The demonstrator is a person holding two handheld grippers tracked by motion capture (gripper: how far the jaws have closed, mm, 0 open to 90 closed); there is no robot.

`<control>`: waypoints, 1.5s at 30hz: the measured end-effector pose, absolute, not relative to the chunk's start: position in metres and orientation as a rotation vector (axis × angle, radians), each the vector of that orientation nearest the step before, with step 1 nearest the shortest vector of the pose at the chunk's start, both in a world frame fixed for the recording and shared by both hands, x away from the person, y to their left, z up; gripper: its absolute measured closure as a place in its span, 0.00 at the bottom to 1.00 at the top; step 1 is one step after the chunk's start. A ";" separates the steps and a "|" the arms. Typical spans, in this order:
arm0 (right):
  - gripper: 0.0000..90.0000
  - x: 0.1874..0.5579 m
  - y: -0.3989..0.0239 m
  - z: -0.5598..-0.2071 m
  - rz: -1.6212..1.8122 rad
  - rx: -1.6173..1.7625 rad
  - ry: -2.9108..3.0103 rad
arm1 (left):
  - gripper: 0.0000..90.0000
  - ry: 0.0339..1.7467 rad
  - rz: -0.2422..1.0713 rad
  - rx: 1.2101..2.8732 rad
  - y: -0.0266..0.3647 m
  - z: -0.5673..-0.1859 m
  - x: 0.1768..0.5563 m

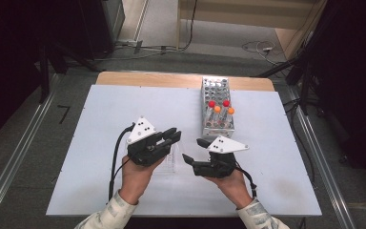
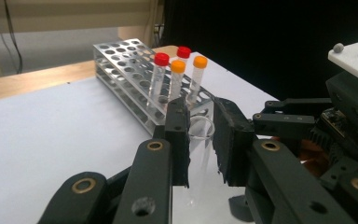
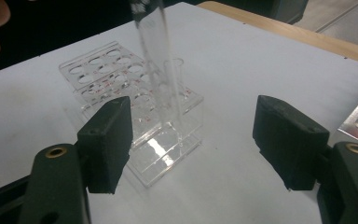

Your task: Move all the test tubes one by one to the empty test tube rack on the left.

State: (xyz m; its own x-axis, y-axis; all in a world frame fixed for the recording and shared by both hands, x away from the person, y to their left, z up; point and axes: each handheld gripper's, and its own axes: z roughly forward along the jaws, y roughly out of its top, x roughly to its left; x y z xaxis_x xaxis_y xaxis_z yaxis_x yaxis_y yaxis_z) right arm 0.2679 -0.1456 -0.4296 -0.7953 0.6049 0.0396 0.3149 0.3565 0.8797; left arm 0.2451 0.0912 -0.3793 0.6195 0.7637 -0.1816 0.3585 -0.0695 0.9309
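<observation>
Two red-capped tubes (image 1: 218, 103) and two orange-capped tubes (image 1: 223, 110) stand in a silvery metal rack (image 1: 215, 89) near the white desk's (image 1: 105, 119) far edge.

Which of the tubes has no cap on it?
The clear tube held between the left gripper pads: its top is an open rim. The four tubes standing in the metal rack wear caps, two red, two orange.

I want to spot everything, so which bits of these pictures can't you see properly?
- Clear tube: its bottom end is hidden behind the left tool in the left gripper view.
- Same tube's top: cut off by the upper edge in the right gripper view.
- Red print on the clear rack: too small to read.
- Clear rack in the high view: mostly hidden under the left tool.
</observation>
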 end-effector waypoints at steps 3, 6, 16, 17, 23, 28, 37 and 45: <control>0.30 0.268 -0.147 -0.429 1.411 0.824 2.323 | 0.85 0.947 0.443 1.671 0.100 -0.377 0.244; 0.30 0.269 -0.148 -0.429 1.414 0.830 2.318 | 0.85 0.962 0.454 1.661 0.108 -0.376 0.244; 0.30 0.270 -0.149 -0.430 1.407 0.842 2.313 | 0.85 1.027 0.544 1.656 0.126 -0.379 0.251; 0.30 0.271 -0.150 -0.430 1.404 0.845 2.313 | 0.85 1.031 0.549 1.660 0.126 -0.380 0.252; 0.30 0.271 -0.149 -0.430 1.402 0.849 2.312 | 0.85 1.046 0.575 1.676 0.125 -0.386 0.258; 0.30 0.271 -0.149 -0.430 1.401 0.854 2.313 | 0.85 1.043 0.592 1.701 0.121 -0.392 0.262; 0.31 0.271 -0.150 -0.430 1.399 0.858 2.310 | 0.85 1.018 0.634 1.788 0.110 -0.406 0.262; 0.31 0.271 -0.151 -0.430 1.396 0.856 2.309 | 0.85 1.026 0.633 1.831 0.107 -0.419 0.261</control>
